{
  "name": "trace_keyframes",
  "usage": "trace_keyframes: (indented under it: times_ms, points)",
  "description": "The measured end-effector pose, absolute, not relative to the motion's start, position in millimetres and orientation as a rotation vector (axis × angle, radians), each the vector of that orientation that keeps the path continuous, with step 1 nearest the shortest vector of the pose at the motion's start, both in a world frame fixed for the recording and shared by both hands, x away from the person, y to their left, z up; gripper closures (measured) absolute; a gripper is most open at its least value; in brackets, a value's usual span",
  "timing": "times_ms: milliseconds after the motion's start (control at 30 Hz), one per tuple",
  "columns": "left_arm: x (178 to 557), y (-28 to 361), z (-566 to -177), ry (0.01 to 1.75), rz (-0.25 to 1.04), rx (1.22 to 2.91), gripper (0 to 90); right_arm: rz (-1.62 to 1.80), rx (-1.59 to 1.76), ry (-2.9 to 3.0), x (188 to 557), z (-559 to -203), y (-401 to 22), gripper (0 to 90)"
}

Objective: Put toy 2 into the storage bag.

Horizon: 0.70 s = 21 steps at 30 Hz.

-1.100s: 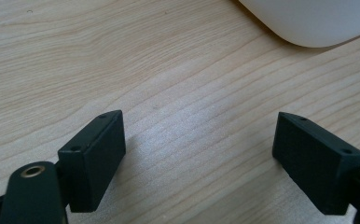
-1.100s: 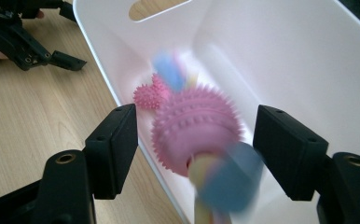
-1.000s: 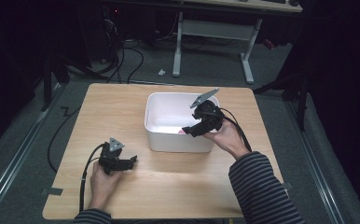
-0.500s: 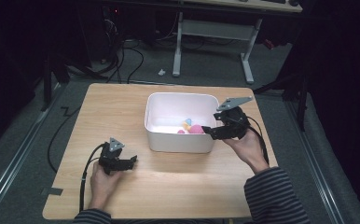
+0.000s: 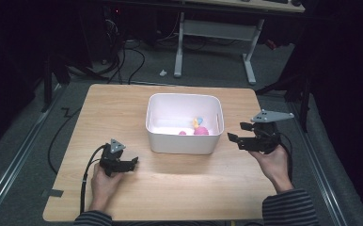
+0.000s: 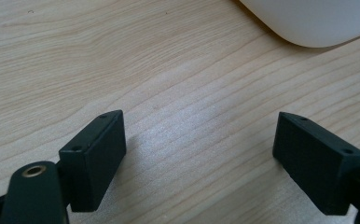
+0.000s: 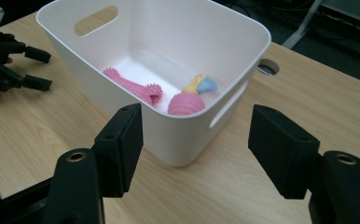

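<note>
Wooden table nearest, pale grain running across, with both forearms coming in over its near edge. Left gripper low on the wood at the near left, held in the left hand, jaws wide apart and empty; bare grain between them in the left gripper view, with a corner of the white bin just beyond. Right gripper held above the table at the right in the right hand, close beside the bin's right wall but not touching it, jaws spread wide with nothing between them. Seen along those jaws in the right gripper view, the bin's near corner stands between and just past the jaw tips. White plastic bin upright in the middle of the table, with handle slots in its end walls. Inside on its floor, toward the right end: a pink spiky toy lying flat, a pink ball just beside it, and a yellow and blue piece against the ball. Farther off, dark floor with cables and a grey desk frame.
</note>
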<state>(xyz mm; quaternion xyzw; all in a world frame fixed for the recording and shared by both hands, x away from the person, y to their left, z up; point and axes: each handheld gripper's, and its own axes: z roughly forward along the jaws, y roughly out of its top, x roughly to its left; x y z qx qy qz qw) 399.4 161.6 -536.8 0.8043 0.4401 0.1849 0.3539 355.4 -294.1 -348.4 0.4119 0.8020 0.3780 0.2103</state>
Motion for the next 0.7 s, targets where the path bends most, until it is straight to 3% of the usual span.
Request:
trace_keyframes:
  times_ms: [700]
  points:
    - [399.3, 161.6, -536.8, 1.138, 0.479, 2.080, 17.4, 1.142, 1.261, 2.051, 308.2, -382.2, -342.8, 36.3]
